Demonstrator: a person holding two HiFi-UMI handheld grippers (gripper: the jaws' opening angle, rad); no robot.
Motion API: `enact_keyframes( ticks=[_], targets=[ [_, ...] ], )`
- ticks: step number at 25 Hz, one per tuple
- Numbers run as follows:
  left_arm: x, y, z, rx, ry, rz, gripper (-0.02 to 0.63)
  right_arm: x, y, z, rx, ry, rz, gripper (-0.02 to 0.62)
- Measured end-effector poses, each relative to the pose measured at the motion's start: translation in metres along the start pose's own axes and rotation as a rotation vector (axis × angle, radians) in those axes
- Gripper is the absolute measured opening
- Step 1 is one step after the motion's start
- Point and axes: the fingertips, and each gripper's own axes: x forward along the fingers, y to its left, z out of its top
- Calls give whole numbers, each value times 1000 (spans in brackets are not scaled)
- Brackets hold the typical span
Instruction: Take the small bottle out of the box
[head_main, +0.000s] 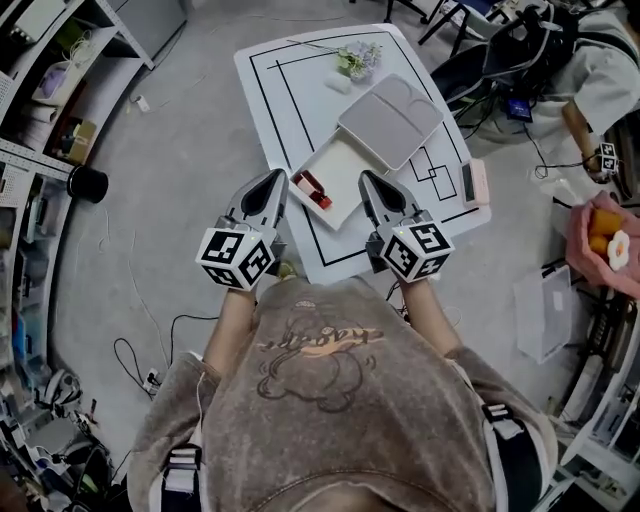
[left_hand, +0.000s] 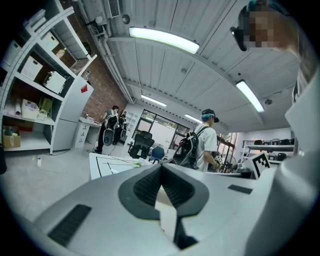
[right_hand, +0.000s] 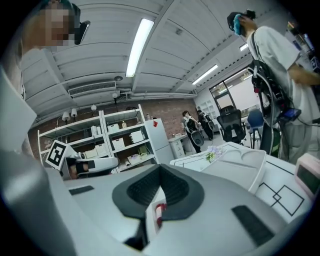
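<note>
Both claws are held about level over the near edge of the bench (head_main: 270, 95), and neither is yet in the box (head_main: 348, 172). The left claw (head_main: 274, 180) is seen with its jaws pressed together and nothing between them. The right claw (head_main: 368, 180) is likewise closed and empty. The bottle (head_main: 312, 189), red-capped, appears to be laid flat in the left part of the open box, between the two claw tips as viewed from above. It is also glimpsed past the closed jaws in the right gripper view.

The step in hand is judged to be the reach. One claw would best be opened before it is lowered, then tipped downward and closed across the bottle's narrow body rather than along its length. The box looks light, so it may need to be steadied by the other claw.

The lid (head_main: 392, 120) is set at the box's far right corner and is no hindrance. Flowers (head_main: 358, 58) and a pink device (head_main: 474, 183) are well apart. Only the box's near wall is likely to be caught.
</note>
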Motion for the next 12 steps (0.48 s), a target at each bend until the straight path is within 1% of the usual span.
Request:
enact_keyframes(
  ticks=[3,4,5,12],
  targets=[
    [7,-1,2,2,-6,-7,8,-1,-7,1,-1,4,-8,-3],
    [8,0,3,0,-7,-7,8,0,-9,1,-1,7,-10,29],
    [9,1,3,-1,-6,-8,8,1,-10,2,-1,10,-11,44],
    [11,11,3,-10,-4,0,8,14,-10,0,-14,36,-1,114]
  ],
)
